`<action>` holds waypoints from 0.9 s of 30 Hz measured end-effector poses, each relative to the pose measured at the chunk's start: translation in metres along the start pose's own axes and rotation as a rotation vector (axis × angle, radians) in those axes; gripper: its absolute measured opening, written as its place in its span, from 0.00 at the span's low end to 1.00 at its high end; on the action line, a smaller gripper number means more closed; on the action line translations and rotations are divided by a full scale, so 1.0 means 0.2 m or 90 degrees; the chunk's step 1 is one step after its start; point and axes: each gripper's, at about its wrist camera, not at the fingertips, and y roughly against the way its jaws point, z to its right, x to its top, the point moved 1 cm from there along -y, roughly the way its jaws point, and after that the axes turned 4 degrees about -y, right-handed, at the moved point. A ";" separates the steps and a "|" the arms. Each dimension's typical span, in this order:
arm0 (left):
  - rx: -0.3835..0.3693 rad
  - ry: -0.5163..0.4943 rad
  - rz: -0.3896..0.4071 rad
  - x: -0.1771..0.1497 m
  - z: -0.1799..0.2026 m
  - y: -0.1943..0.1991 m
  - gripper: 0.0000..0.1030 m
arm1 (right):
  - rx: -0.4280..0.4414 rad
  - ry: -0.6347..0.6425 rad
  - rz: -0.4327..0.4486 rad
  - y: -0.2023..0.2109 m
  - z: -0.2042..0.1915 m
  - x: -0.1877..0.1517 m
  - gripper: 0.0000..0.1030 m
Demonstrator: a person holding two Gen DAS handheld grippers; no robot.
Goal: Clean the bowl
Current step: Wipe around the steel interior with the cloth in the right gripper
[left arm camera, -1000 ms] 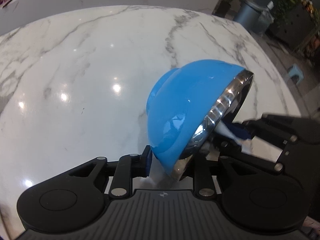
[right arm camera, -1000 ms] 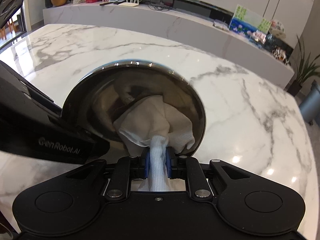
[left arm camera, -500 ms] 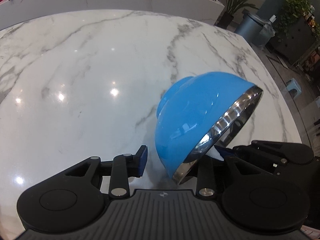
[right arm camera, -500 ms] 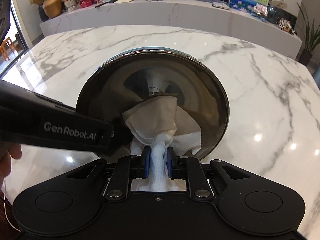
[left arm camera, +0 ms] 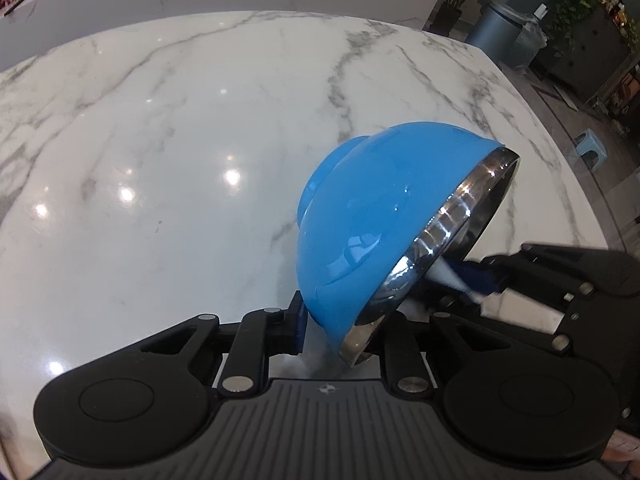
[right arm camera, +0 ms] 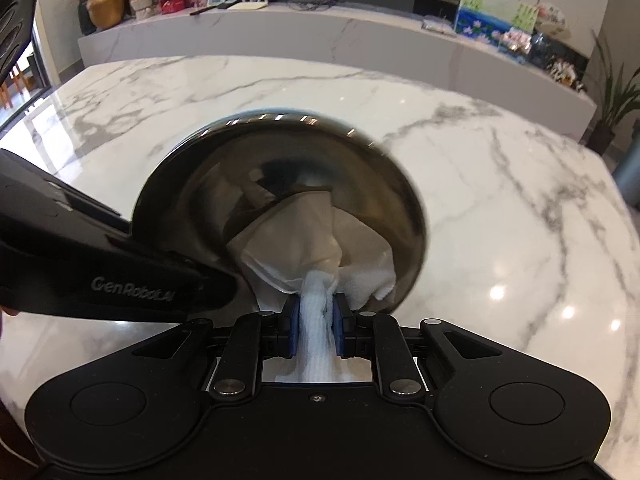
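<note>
A bowl [left arm camera: 372,216], blue outside and shiny steel inside [right arm camera: 280,168], is held tilted above the marble table with its mouth facing my right gripper. My left gripper [left arm camera: 340,332] is shut on the bowl's lower rim. My right gripper [right arm camera: 316,324] is shut on a white paper towel [right arm camera: 304,236], which is bunched and pressed against the lower inside wall of the bowl. In the left wrist view the right gripper [left arm camera: 472,284] shows at the bowl's mouth with the towel [left arm camera: 444,272] reaching in. In the right wrist view the left gripper body [right arm camera: 100,276] crosses from the left.
The white marble table [left arm camera: 180,140] spreads under both grippers. Its right edge [left arm camera: 568,184] drops to the floor, with a bin [left arm camera: 500,28], plants and a small stool [left arm camera: 592,148] beyond. A long marble counter [right arm camera: 320,28] with assorted items stands behind the table.
The bowl has shifted and tilted a little in the left gripper. The towel has moved across the inside wall toward the lower right. Both grips hold.
</note>
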 end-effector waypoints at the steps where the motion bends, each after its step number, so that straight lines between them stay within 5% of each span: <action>1: 0.002 -0.002 0.000 0.00 0.00 0.00 0.15 | -0.007 0.005 0.006 0.01 0.00 0.00 0.13; 12: -0.009 0.017 0.006 -0.01 -0.01 0.00 0.23 | 0.016 -0.009 -0.011 -0.03 0.01 0.01 0.13; 27: -0.023 0.004 -0.009 -0.01 0.00 -0.02 0.16 | 0.029 0.007 -0.027 -0.05 -0.03 -0.01 0.13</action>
